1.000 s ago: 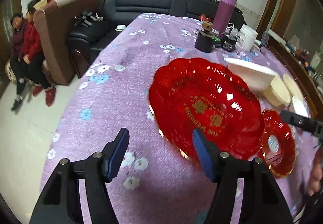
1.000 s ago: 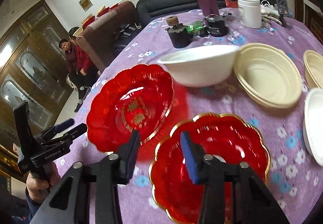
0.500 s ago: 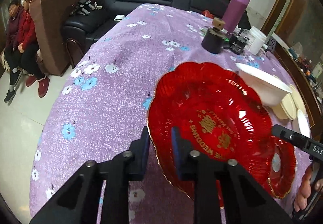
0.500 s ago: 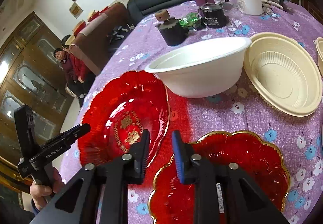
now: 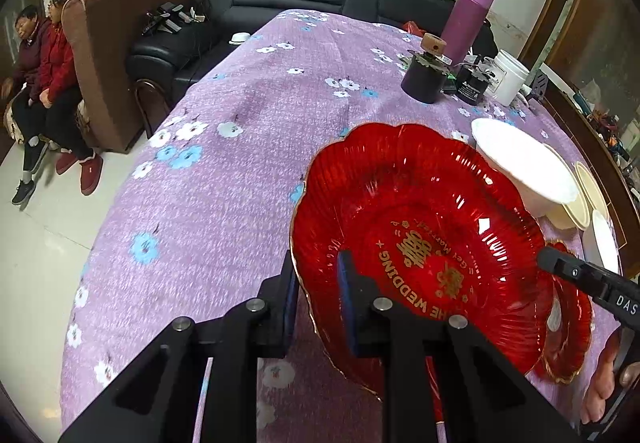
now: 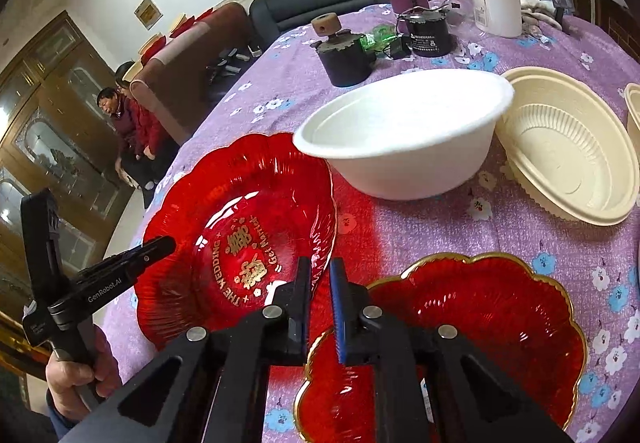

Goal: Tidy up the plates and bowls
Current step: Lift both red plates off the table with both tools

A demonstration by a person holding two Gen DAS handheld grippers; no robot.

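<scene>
Your left gripper [image 5: 318, 295] has its blue-padded fingers pinched on the gold-trimmed rim of the large red plate [image 5: 420, 243], a glossy, ribbed, scalloped piece with gold lettering, tilted up off the purple floral tablecloth [image 5: 224, 179] near the table's left edge. Your right gripper [image 6: 320, 283] shows its fingers drawn narrow with a slim gap; they sit over the rim of the small red plate [image 6: 480, 323] at the near edge, and you cannot tell whether they grip it. The matte white bowl [image 6: 400, 131] stands just beyond the large plate, with a ribbed cream bowl [image 6: 568, 155] beside it toward the right edge. Open cloth stretches leftward and toward the far edge. Only the right wrist view shows the small plate whole; the left view shows it mostly hidden behind the large one.
</scene>
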